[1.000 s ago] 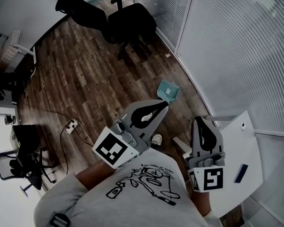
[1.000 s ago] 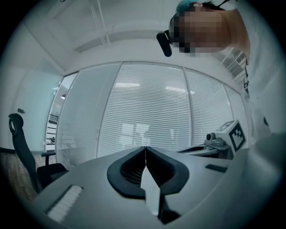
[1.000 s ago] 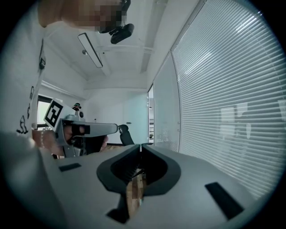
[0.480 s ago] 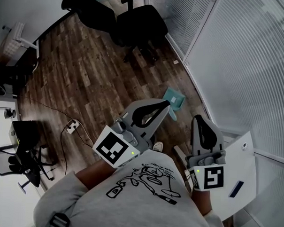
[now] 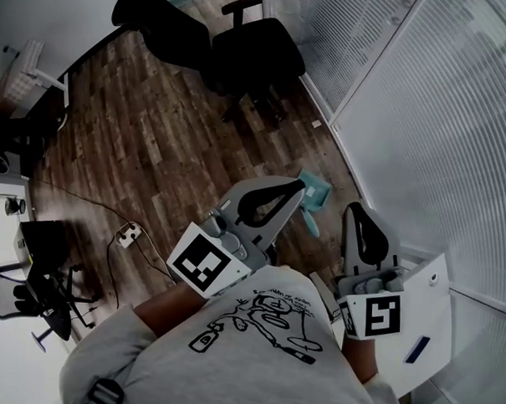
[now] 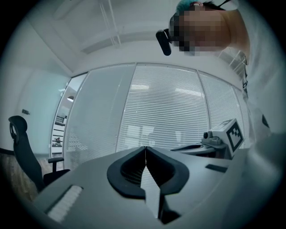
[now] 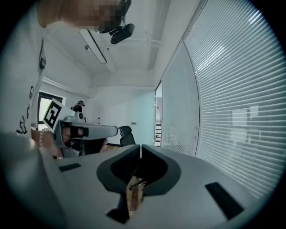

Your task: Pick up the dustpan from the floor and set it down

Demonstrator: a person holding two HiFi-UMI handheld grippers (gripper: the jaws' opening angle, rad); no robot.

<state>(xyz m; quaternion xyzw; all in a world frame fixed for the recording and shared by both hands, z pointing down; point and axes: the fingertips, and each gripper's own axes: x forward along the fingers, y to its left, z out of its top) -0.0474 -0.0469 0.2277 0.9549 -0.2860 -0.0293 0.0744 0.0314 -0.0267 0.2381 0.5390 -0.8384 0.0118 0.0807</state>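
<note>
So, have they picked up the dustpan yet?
Not yet. Nothing looks done: the teal dustpan lies on the wood floor beside the blinds. The left claw and right claw are both shut and empty, held out level. Left to do: reach down, grab it, lift it, set it down.

The dustpan (image 5: 318, 191) now shows nearer — just past the left tool (image 5: 301, 184).

Office: swivel chairs (image 5: 251, 59), glass partition (image 5: 432, 121) w/ blinds (image 5: 361, 34) (desk (image 5: 435, 287) at right), wood floor (image 5: 155, 151).

Dustpan (image 5: 319, 191) lies partly hidden — behind left gripper (image 5: 299, 185).
</note>
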